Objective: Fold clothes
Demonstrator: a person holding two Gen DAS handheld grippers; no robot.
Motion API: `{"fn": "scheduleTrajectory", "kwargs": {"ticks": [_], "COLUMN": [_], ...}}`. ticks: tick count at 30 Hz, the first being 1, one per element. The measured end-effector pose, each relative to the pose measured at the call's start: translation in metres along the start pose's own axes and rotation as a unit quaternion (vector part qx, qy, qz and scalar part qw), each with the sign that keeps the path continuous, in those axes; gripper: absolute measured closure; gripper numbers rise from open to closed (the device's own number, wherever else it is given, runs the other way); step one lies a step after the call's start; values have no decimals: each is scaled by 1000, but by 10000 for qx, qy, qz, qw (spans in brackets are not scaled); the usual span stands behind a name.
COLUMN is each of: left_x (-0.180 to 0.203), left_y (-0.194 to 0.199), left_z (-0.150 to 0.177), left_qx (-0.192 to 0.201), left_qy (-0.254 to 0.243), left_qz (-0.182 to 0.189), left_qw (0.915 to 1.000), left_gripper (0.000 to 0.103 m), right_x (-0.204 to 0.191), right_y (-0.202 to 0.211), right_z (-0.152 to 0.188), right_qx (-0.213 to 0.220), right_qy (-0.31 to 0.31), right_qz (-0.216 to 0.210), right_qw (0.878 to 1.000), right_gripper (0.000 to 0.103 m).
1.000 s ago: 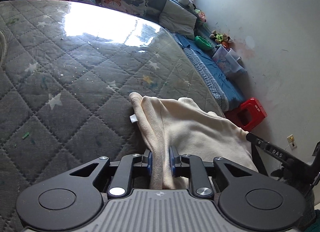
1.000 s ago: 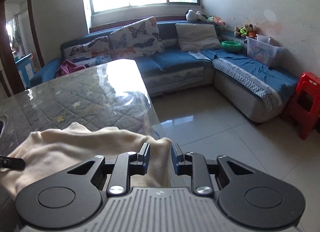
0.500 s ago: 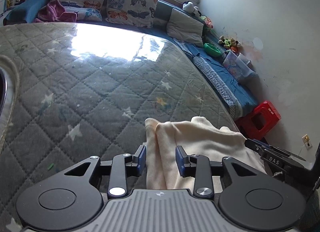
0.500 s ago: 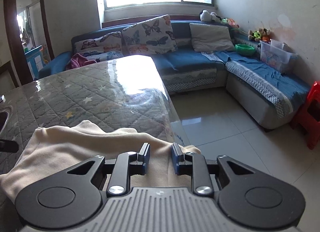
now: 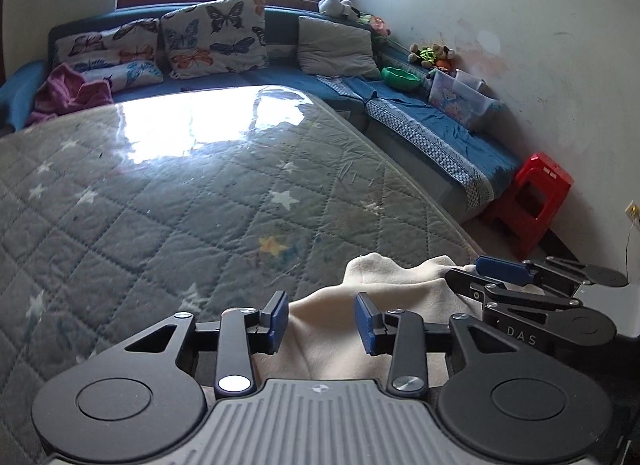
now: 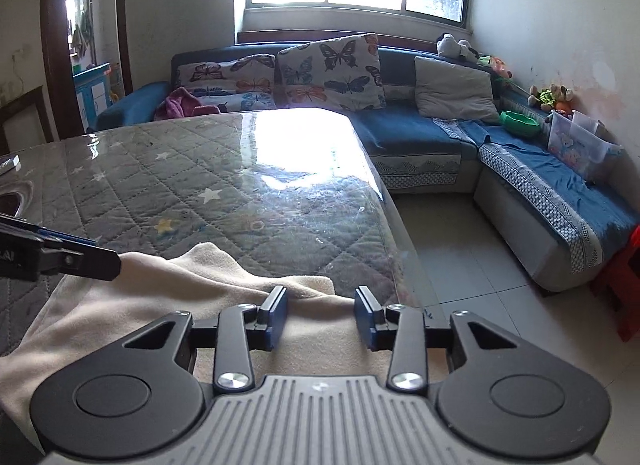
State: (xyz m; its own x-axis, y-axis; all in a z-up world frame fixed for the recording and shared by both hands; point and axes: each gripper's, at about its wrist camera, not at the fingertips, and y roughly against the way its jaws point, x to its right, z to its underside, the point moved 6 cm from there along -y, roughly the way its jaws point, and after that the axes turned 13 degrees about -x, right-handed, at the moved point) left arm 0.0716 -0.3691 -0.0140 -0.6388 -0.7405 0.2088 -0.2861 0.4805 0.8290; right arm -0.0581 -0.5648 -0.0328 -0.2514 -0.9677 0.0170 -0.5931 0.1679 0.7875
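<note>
Here my left tool [image 5: 321, 320] stands with its blue pads spread wide, gripping nothing, and the cream garment [image 5: 384, 305] lies slack between and under them. My right tool [image 6: 321, 315] is likewise spread apart and empty above the same cloth [image 6: 168, 297]. The garment rests bunched at the near corner of the tabletop [image 5: 180, 205], with a ridge of folds along its far edge and its right end close to the tabletop's edge. In the left wrist view my right tool [image 5: 520, 285] shows side-on, just beside the garment's right end; in the right wrist view my left tool [image 6: 86, 255] pokes in from the left, its tip touching the cloth's raised fold. Beyond the garment the tabletop stretches away, covered in a grey quilted cloth with stars under a glossy clear sheet that catches the window light. Farther off, a blue corner sofa [image 6: 420, 137] carries butterfly cushions [image 6: 332, 73], and a red stool [image 5: 528, 201] stands near the wall.
</note>
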Motion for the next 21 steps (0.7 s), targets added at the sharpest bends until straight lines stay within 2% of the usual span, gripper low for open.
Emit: {"fn": "scheduleTrajectory", "kwargs": {"ticks": [5, 10, 14, 17, 21], "left_x": [2, 3, 4, 7, 13], "left_y": [-6, -13, -18, -11, -1], "left_z": [-2, -3, -4, 1, 9], "left_qx": [-22, -53, -79, -39, 30], "left_qy": [-101, -169, -223, -254, -293], "left_qz": [-78, -152, -211, -204, -182], "left_qw": [9999, 9997, 9995, 9995, 9994], "left_gripper": [62, 62, 61, 59, 57], "right_x": [-6, -11, -12, -13, -16], "right_y": [6, -2, 6, 18, 31], "right_z": [-1, -1, -1, 2, 13], "right_qx": [70, 3, 59, 106, 102], "right_qy": [61, 158, 155, 116, 156], "right_qz": [-172, -119, -139, -193, -247], "right_qw": [9998, 9998, 9998, 9997, 9995], "right_gripper": [59, 54, 52, 47, 47]}}
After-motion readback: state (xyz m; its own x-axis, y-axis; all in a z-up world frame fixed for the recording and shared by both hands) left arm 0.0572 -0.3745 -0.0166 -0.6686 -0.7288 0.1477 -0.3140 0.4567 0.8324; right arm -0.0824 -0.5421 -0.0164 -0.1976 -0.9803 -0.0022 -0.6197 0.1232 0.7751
